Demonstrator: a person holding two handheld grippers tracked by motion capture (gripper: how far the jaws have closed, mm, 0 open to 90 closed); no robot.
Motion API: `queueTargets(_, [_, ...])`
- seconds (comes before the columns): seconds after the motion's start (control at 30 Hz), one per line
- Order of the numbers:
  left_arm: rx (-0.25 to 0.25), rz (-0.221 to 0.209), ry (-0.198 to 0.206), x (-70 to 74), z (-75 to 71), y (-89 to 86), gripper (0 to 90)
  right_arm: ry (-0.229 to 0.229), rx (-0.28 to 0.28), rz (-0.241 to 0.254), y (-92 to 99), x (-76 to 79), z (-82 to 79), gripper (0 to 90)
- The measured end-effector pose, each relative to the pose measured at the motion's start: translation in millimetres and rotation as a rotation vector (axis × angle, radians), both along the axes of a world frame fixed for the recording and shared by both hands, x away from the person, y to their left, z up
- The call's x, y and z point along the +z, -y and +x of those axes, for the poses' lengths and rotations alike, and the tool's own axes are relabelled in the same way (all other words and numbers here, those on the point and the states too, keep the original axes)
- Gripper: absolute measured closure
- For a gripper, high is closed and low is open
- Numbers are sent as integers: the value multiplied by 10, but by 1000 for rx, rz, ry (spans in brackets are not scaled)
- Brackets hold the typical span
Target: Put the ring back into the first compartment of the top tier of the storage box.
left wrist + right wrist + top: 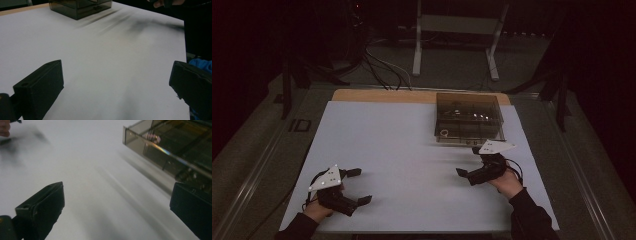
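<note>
Toward the far right of the white surface (402, 150) stands a smoked-plastic drawer box (469, 118). Just near of it the right tongs (468, 160) hover spread and empty; the left tongs (358, 186), also spread, sit well apart. A careless approach could shove the light box. Beyond, the room is dark, with cables on the floor.
</note>
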State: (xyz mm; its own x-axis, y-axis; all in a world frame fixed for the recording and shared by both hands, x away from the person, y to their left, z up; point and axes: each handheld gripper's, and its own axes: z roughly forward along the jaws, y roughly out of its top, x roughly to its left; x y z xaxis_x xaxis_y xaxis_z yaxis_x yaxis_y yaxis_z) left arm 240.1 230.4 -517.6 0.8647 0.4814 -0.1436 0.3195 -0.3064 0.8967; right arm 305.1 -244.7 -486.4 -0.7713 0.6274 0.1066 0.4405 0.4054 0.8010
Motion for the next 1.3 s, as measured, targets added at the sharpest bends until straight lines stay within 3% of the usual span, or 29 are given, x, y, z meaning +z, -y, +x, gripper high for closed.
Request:
queueTargets(0.73, [0, 0, -10, -2, 0, 2, 11, -29, -118, -18, 427, -315, -234, 0])
queueTargets(0.97, [2, -1, -15, -10, 2, -2, 11, -73, -170, -4, 528, -361, -301, 0])
queueTargets(1.1, [3, -3, -18, -12, 2, -5, 11, -66, -182, -31, 546, -391, -376, 0])
queueTargets(1.3, [6, -5, -21, -15, 3, -13, 11, -44, -196, -31, 581, -425, -508, 0])
